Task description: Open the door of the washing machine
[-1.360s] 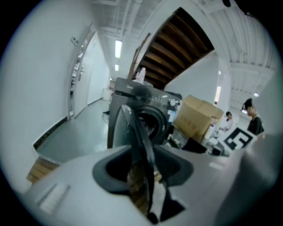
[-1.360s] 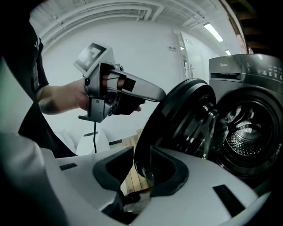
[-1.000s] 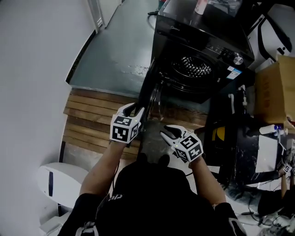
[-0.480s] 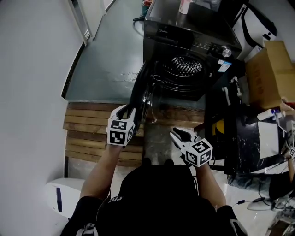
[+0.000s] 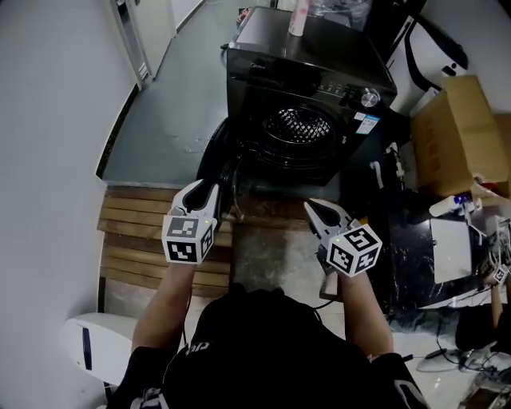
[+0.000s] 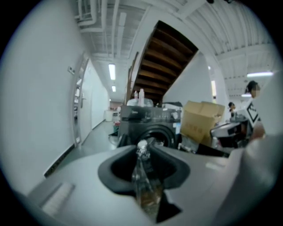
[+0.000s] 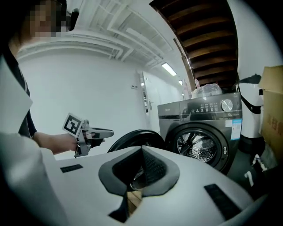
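The dark front-loading washing machine (image 5: 319,80) stands ahead with its steel drum (image 5: 297,125) exposed. Its round door (image 5: 217,152) hangs swung open to the left. My left gripper (image 5: 204,192) hovers just in front of the door's edge, apart from it. Its jaws are closing, a narrow gap remains, and nothing is between them. My right gripper (image 5: 317,212) is raised before the machine's lower front, shut and empty. In the right gripper view I see the drum (image 7: 208,143), the open door (image 7: 135,139) and the left gripper (image 7: 106,132).
A wooden slatted platform (image 5: 136,232) lies below my left arm. A cardboard box (image 5: 459,136) and black clutter with cables stand to the right. A white appliance (image 5: 88,347) sits at the lower left, beside the wall. A bottle (image 5: 299,16) stands on the machine.
Both grippers have risen and drawn back from the door. The right gripper's jaws have closed. The door stays swung open.
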Action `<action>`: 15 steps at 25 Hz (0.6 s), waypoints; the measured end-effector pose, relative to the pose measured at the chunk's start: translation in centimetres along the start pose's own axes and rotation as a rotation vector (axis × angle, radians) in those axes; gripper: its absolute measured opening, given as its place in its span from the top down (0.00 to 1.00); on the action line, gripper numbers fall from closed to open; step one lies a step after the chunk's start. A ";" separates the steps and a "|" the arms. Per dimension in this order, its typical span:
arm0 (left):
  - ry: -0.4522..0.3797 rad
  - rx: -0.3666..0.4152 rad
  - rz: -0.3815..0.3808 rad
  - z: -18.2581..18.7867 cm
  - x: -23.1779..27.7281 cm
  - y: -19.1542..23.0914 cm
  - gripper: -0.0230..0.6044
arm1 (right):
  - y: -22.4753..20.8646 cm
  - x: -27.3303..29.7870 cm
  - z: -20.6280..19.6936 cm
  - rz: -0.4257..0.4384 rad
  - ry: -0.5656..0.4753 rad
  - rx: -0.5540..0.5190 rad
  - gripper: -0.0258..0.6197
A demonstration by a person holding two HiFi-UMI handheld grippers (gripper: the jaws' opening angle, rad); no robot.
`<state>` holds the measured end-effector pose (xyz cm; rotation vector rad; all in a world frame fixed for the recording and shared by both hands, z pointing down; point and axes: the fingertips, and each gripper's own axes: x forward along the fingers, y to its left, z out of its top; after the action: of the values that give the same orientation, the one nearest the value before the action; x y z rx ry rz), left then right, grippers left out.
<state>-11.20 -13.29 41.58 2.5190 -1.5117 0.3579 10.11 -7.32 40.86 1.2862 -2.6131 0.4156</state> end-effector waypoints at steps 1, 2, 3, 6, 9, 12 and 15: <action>-0.016 -0.002 -0.007 0.9 0.0 -0.5 0.80 | -0.4 -0.4 1.2 0.006 -0.031 -0.003 0.97; -0.032 -0.003 -0.009 1.8 0.1 -0.8 0.81 | -0.8 -0.8 2.4 0.013 -0.067 -0.005 0.97; -0.046 -0.005 -0.005 2.5 0.1 -1.1 0.82 | -1.1 -1.2 3.5 0.016 -0.102 -0.008 0.97; -0.081 -0.018 0.013 4.3 0.2 -1.8 0.83 | -1.6 -2.6 6.3 -0.006 -0.185 -0.039 0.97; -0.121 -0.012 0.003 6.3 -0.1 -3.2 0.86 | -1.8 -4.3 7.7 -0.039 -0.232 -0.061 0.97; -0.157 0.017 -0.002 7.8 -0.4 -4.3 0.89 | -2.3 -5.8 7.7 -0.077 -0.261 -0.053 0.97; -0.171 0.026 0.005 8.1 -0.6 -4.8 0.93 | -2.6 -6.8 7.1 -0.111 -0.274 -0.048 0.97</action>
<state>-6.32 -12.76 33.53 2.6250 -1.5823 0.1675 15.89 -6.17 32.59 1.5609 -2.7297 0.1667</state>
